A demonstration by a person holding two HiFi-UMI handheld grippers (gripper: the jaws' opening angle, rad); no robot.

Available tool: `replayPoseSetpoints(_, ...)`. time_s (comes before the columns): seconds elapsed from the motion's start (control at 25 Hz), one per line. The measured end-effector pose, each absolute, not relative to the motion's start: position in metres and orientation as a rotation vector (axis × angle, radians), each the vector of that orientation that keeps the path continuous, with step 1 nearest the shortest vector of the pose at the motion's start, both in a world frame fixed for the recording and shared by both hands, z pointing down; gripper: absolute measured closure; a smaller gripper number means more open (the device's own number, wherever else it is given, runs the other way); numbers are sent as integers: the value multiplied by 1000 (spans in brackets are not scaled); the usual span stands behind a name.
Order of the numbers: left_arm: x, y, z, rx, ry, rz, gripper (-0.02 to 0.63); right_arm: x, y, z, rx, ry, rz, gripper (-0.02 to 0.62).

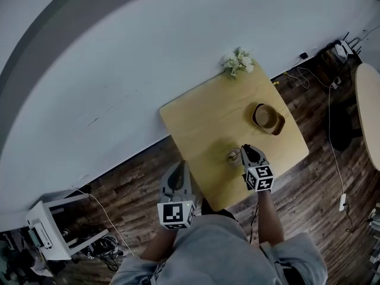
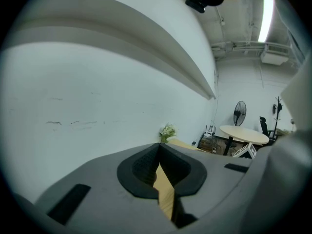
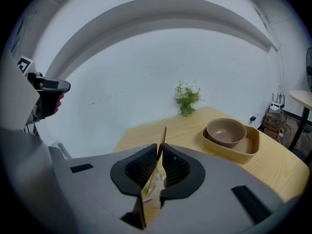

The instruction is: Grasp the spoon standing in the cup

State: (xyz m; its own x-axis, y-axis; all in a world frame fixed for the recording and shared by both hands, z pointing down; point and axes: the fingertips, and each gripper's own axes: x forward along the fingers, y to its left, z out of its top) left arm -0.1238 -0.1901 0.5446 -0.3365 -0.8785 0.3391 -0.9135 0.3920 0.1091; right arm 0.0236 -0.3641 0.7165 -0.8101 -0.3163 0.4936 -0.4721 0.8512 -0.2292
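A small pale cup (image 1: 233, 155) stands near the front of the wooden table (image 1: 202, 117), with a thin gold spoon (image 3: 162, 140) upright in it. My right gripper (image 1: 245, 150) is right at the cup. In the right gripper view its jaws (image 3: 161, 147) are closed on the spoon's handle, whose tip sticks up above them; the cup (image 3: 155, 182) shows only through the gap below. My left gripper (image 1: 177, 174) hangs off the table's front left edge, over the floor. In the left gripper view its jaws (image 2: 159, 147) meet at the tips with nothing between them.
A brown bowl (image 1: 267, 116) sits in a tan tray (image 1: 278, 127) at the table's right. A small pot of white flowers (image 1: 238, 61) stands at the far edge by the wall. A round table (image 1: 369, 111) is at the right, a white cart (image 1: 47, 227) at the lower left.
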Motion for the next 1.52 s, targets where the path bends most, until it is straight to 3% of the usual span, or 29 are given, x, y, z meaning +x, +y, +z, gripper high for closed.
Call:
replayPoseSetpoints(0.24,-127,-181,543,1562,-2315,134,604,23,-361,706,623,-2602,459,594)
replayPoseSetpoints(1.52,-115,-132,512,1894,-2165,11,604,62,-296,559,1132,-2770,378,595)
